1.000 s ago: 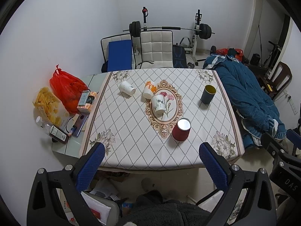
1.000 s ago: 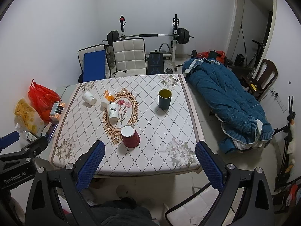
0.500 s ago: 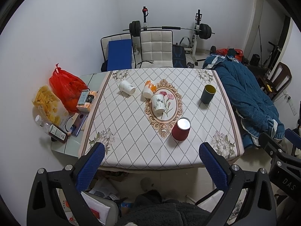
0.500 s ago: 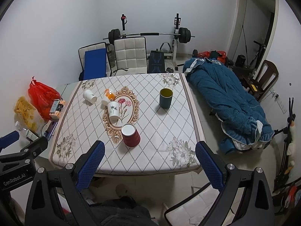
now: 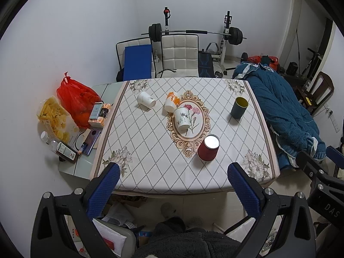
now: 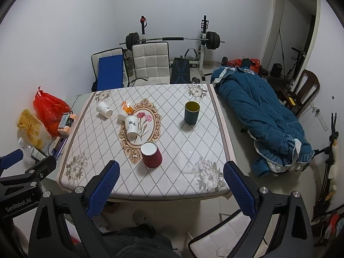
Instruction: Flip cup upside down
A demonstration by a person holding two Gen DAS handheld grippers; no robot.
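Raised slightly since before; both grippers (image 5: 173,172) (image 6: 171,169) wide, empty (upright dark cup (image 6: 192,112) ahead, nearer right).

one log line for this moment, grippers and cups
left gripper: open, empty | right gripper: open, empty | red cup: upside down | dark cup: upright, untouched

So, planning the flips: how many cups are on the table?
5: red cup nearest, flowered cup mid-table, orange cup and white cup farther back, dark cup far right. None looks hidden.
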